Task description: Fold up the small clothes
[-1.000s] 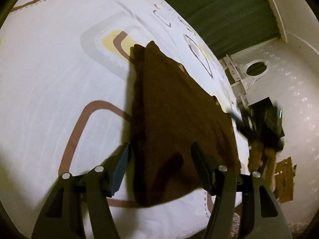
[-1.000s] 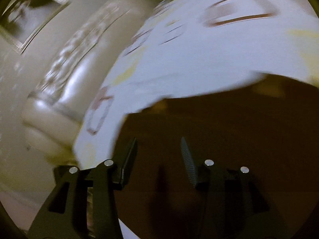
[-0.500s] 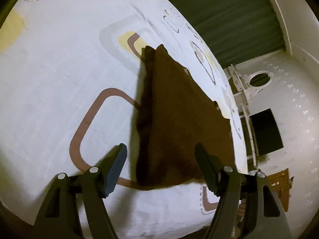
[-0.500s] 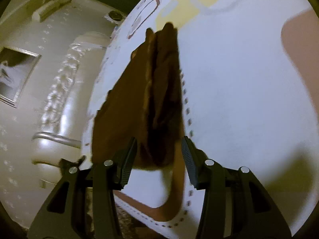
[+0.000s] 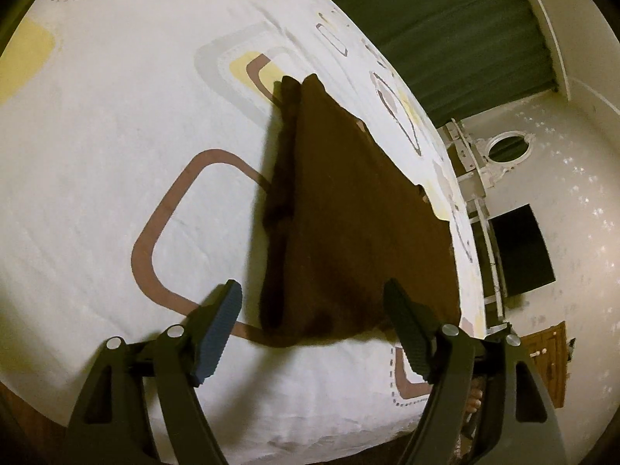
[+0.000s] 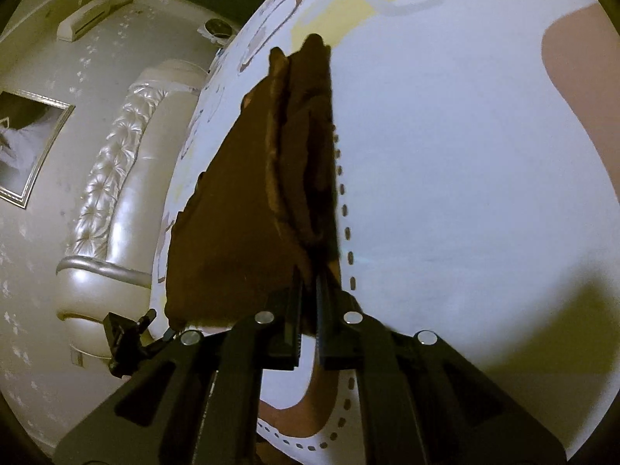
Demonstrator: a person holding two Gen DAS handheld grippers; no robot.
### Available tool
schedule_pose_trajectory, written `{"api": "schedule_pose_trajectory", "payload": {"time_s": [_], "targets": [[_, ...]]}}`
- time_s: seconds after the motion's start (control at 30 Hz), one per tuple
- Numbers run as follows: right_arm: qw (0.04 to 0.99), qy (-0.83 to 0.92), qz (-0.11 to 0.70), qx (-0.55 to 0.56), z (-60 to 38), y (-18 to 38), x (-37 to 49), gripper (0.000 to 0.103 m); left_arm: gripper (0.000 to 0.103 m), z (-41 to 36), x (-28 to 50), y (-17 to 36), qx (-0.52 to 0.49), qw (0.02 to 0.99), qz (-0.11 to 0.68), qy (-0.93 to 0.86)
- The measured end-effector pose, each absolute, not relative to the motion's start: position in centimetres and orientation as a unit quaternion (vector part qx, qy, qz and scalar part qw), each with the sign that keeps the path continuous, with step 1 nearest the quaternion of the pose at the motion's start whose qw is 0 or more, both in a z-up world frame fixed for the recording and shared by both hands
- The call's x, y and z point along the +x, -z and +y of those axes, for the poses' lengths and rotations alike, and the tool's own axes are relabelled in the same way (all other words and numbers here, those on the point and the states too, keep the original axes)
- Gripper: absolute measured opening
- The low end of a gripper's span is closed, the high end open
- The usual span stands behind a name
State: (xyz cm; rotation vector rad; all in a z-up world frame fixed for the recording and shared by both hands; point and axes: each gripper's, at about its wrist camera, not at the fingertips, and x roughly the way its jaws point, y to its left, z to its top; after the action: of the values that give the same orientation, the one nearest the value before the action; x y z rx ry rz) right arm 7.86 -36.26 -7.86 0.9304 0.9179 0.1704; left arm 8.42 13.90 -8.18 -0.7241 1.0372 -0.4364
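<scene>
- At the bottom of the left wrist view, the left gripper [image 5: 312,323] stands wide apart, holding nothing, its fingers [image 5: 219,325] just above the near edge of the brown garment [image 5: 360,224].
- At the bottom centre of the right wrist view, the right gripper [image 6: 309,302] is pinched narrow on the garment's near corner [image 6: 267,209]; half a second ago its jaws were apart around that folded edge.
- The garment lies folded on the patterned bedsheet [image 5: 116,135], a thick stacked fold along its left edge in the left view, running from lower centre toward the upper middle.
- The sheet is bare to the left of the garment in the left view and to its right in the right view.
- The bed's near edge [image 5: 310,426] drops away right behind the left fingers.
- Farther off: a tufted headboard [image 6: 116,178] at left in the right view, green curtains [image 5: 445,31] at upper right in the left view.
- The left gripper's view has barely shifted since the earlier frame.
</scene>
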Motion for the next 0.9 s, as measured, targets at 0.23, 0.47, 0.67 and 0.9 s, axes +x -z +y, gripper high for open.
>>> {"api": "schedule_pose_trajectory", "payload": {"time_s": [0.23, 0.47, 0.67, 0.9], "targets": [[0.825, -0.041, 0.408, 0.388, -36.5, 3.8, 7.4, 0.028, 0.078, 14.8, 9.3, 9.0, -0.386, 0.762, 0.476, 0.209], [0.834, -0.096, 0.420, 0.344, -31.2, 1.0, 10.9, 0.033, 0.082, 13.8, 10.2, 8.9, -0.376, 0.771, 0.471, 0.204], [0.842, -0.123, 0.423, 0.312, -28.4, -0.2, 15.5, 0.033, 0.082, 14.8, 11.0, 7.0, -0.384, 0.775, 0.456, 0.209], [0.841, -0.078, 0.404, 0.352, -35.4, 0.8, 19.9, 0.033, 0.082, 14.2, 18.7, 4.6, -0.317, 0.801, 0.450, 0.235]]}}
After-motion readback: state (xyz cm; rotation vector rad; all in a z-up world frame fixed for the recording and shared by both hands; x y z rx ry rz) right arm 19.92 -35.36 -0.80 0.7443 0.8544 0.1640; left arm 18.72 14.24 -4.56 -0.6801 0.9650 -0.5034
